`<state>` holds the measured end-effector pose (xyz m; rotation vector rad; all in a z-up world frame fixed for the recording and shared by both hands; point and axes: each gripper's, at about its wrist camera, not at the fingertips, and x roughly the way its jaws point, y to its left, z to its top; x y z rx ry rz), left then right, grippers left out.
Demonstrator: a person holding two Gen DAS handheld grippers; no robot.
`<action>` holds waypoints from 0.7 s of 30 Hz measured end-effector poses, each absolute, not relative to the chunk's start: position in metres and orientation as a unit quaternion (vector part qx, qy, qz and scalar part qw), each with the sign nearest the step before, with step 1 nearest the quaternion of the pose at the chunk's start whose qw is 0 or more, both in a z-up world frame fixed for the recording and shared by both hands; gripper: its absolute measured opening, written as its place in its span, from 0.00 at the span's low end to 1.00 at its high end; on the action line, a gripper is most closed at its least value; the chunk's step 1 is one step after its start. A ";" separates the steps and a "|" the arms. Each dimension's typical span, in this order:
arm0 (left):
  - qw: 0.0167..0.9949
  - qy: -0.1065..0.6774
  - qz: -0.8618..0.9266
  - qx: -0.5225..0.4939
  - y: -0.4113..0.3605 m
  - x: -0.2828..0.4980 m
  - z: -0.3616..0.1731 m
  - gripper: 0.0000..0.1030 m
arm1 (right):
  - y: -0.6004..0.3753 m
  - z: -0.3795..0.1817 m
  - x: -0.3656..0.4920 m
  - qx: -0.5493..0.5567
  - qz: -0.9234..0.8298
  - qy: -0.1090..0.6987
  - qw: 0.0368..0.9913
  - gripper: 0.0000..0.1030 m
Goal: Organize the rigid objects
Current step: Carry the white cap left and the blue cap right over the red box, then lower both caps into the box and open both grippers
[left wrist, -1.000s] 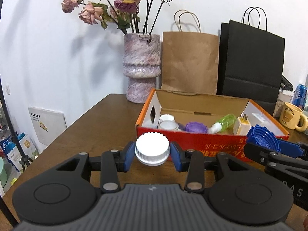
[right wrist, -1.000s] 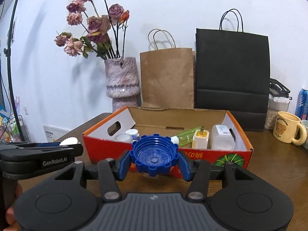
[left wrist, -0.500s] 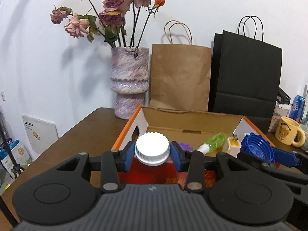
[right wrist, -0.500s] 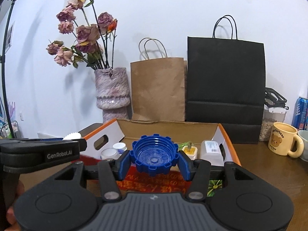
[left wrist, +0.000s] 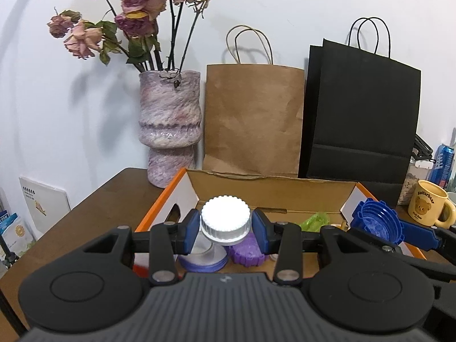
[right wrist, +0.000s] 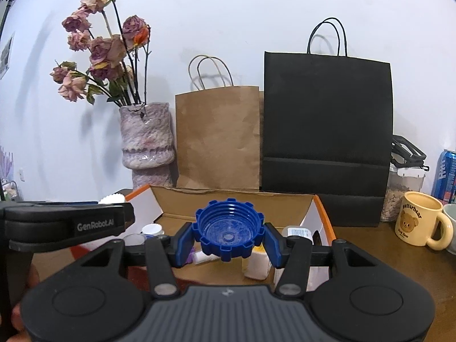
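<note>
My left gripper [left wrist: 225, 225] is shut on a white ribbed cap [left wrist: 225, 219] and holds it over the left part of an open orange cardboard box [left wrist: 273, 191]. Under it lie a roll of purple tape [left wrist: 203, 259] and a purple lid [left wrist: 246, 249]. My right gripper [right wrist: 228, 239] is shut on a blue notched cap [right wrist: 228, 229], open side facing me, over the same box [right wrist: 236, 202]. The blue cap also shows at the right of the left wrist view [left wrist: 376, 222]. A green bottle [left wrist: 316, 221] and a white block [right wrist: 258, 265] lie in the box.
A purple vase with dried roses [left wrist: 169, 125], a brown paper bag [left wrist: 253, 119] and a black paper bag [left wrist: 362, 114] stand behind the box. A yellow mug [right wrist: 421, 223], a food jar [right wrist: 403, 191] and a blue can [right wrist: 444, 173] stand at the right on the wooden table [left wrist: 108, 199].
Both grippers have moved forward and up, from in front of the box's red front wall to over its inside. Each still holds its cap.
</note>
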<state>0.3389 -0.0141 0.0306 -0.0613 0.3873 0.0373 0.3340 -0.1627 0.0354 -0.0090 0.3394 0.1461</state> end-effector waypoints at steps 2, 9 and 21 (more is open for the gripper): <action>0.981 0.192 0.018 -0.030 -0.015 0.346 0.031 0.40 | -0.164 0.035 0.340 -0.006 0.072 0.169 0.983 0.50; 0.981 0.192 0.017 -0.021 -0.021 0.369 0.027 0.40 | -0.169 0.032 0.362 -0.011 0.071 0.170 0.983 0.50; 0.979 0.201 0.023 -0.006 -0.022 0.392 0.020 0.47 | -0.172 0.024 0.388 -0.025 0.072 0.182 0.980 0.51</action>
